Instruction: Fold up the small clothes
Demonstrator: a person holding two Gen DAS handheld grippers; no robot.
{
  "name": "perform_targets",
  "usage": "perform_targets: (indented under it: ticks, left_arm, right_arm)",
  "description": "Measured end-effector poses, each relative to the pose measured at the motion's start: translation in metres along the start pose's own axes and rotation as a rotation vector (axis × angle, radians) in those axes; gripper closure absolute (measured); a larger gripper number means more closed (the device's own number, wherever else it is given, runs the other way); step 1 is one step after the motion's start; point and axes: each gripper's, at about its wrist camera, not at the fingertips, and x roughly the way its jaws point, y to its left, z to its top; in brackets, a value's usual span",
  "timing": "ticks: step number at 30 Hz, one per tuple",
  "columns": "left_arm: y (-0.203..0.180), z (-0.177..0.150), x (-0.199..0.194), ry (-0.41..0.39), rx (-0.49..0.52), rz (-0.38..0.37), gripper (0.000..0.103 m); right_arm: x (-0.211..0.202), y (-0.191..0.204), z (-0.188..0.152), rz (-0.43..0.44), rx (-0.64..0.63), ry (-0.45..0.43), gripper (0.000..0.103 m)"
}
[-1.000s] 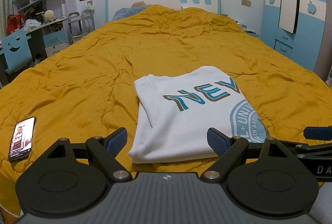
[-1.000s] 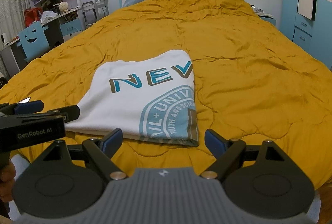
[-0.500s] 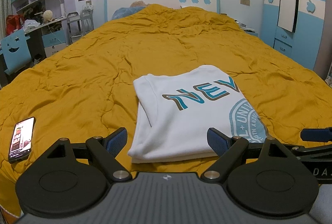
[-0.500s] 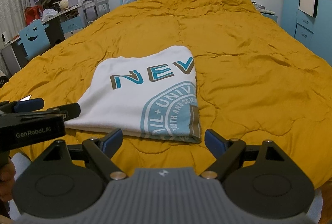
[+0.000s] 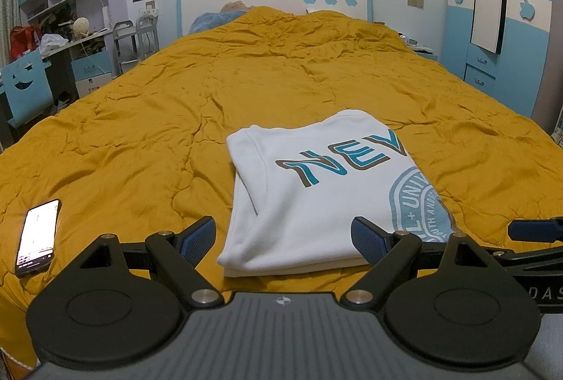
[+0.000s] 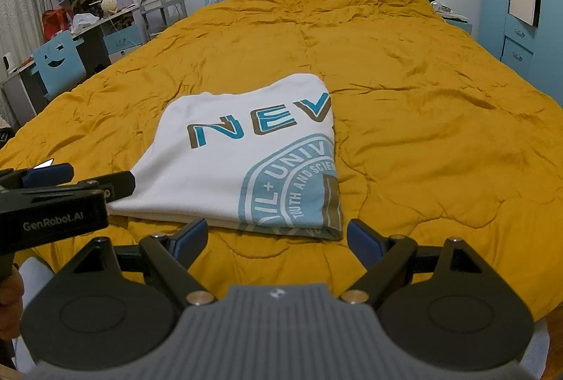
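Observation:
A white T-shirt (image 5: 316, 193) with blue "NEV" lettering and a round blue seal lies folded into a flat rectangle on the orange quilt (image 5: 246, 91). It also shows in the right wrist view (image 6: 246, 154). My left gripper (image 5: 283, 235) is open and empty, held just short of the shirt's near edge. My right gripper (image 6: 276, 237) is open and empty, just short of the shirt's near right corner. The left gripper's body (image 6: 52, 204) shows at the left of the right wrist view. The right gripper's fingertip (image 5: 535, 230) shows at the right of the left wrist view.
A phone (image 5: 37, 237) with a lit screen lies on the quilt at the near left. A desk, blue chair (image 5: 24, 88) and shelves stand left of the bed. Blue wardrobes (image 5: 492, 28) stand on the right. The headboard (image 5: 274, 3) is at the far end.
Both grippers have drifted slightly, so the shirt sits a little differently in view. The shirt has not moved and both grippers stay open.

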Motion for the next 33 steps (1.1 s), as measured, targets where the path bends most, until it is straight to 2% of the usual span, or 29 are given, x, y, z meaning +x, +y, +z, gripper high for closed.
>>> perform_targets:
  ticks: [33]
  left_arm:
    - [0.0005, -0.0030, 0.0025, 0.008, 0.012, -0.004, 0.002]
  right_arm:
    - [0.0062, -0.0028, -0.0046, 0.003, 0.015, 0.016, 0.021]
